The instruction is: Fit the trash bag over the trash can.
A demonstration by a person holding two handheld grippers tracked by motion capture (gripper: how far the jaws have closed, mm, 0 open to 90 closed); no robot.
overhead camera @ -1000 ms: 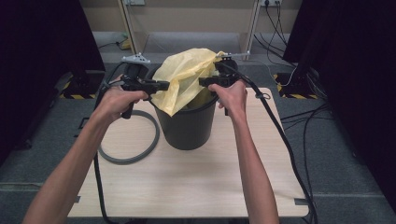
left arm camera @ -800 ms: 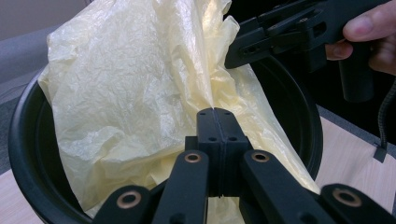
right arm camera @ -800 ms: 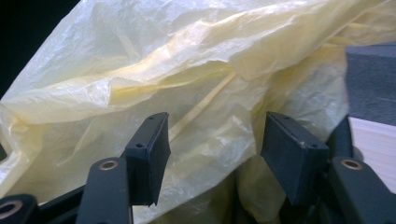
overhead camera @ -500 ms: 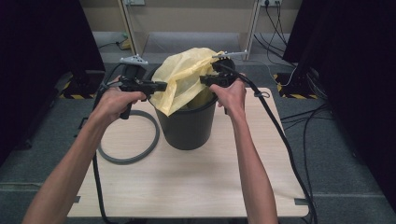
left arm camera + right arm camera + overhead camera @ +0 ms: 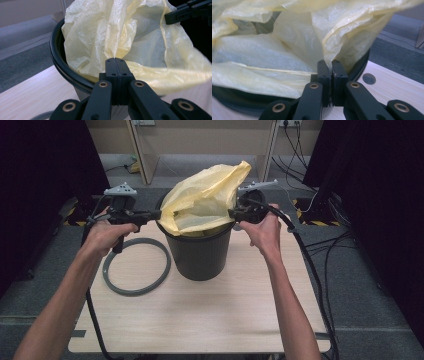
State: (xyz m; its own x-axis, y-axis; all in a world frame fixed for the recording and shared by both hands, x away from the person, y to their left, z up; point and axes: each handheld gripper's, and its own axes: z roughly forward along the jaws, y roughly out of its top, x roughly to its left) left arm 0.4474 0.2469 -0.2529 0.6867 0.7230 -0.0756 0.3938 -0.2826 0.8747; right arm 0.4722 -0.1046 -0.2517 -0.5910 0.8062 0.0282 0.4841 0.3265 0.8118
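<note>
A thin yellow plastic bag (image 5: 202,202) hangs in the mouth of a black bin (image 5: 200,255) at the middle of the wooden table (image 5: 210,315). My left gripper (image 5: 157,213) holds the bag's left edge, jaws shut on the film (image 5: 115,53). On the opposite side my right gripper (image 5: 231,213) has just closed, and its jaws pinch a fold of the bag (image 5: 328,56) above the bin's rim (image 5: 359,67). The bag is stretched open between the two grippers. In the left gripper view the right gripper's jaws (image 5: 186,11) show at the top right.
A grey ring (image 5: 136,266) lies flat on the table left of the bin. Black cables (image 5: 312,265) trail off the table's right side. Dark curtains stand at both sides, and shelving (image 5: 200,140) lies beyond the table's far edge.
Both hands moved apart, pulling the bag's mouth wider over the bin. The right gripper has taken hold of the bag's right edge.
</note>
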